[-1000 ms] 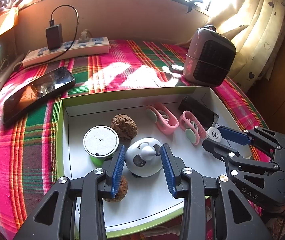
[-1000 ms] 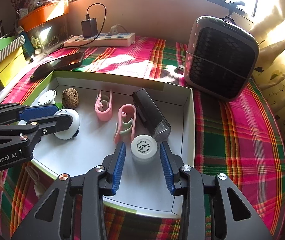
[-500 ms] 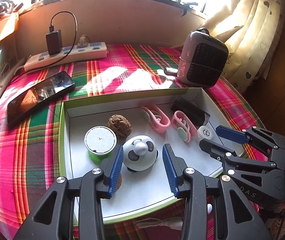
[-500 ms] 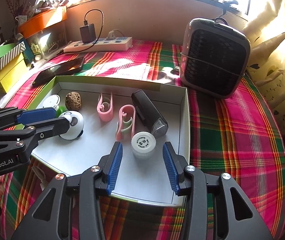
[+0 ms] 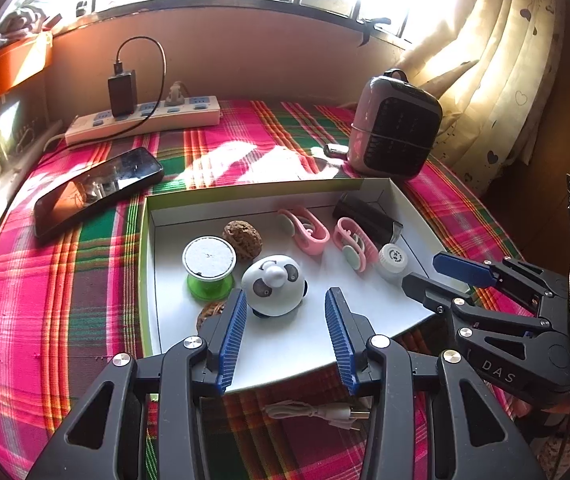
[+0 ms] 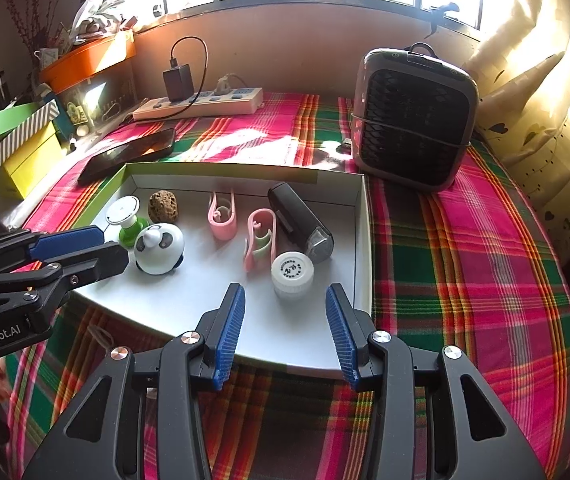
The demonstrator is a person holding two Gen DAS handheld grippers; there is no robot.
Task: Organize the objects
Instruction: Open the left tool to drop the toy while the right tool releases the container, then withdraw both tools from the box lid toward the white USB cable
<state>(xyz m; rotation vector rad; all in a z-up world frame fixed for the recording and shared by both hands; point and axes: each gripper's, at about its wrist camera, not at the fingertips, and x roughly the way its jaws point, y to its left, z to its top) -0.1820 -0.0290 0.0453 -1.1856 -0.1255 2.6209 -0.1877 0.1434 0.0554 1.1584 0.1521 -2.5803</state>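
A shallow white box with a green rim lies on the plaid cloth. In it are a panda toy, a green spool, two walnuts, two pink clips, a black case and a small white bottle. My left gripper is open, with the panda just beyond its tips and touching neither pad. In the right wrist view my right gripper is open just short of the white bottle. The left gripper reaches in beside the panda.
A phone and a power strip with a charger lie beyond the box. A small heater stands at the back right by the curtain. A white cable lies in front of the box. Boxes are stacked at the left.
Both grippers have pulled back and up from the box. The panda and the bottle, earlier between the fingertips, now lie ahead of them. Both jaws stand wider.
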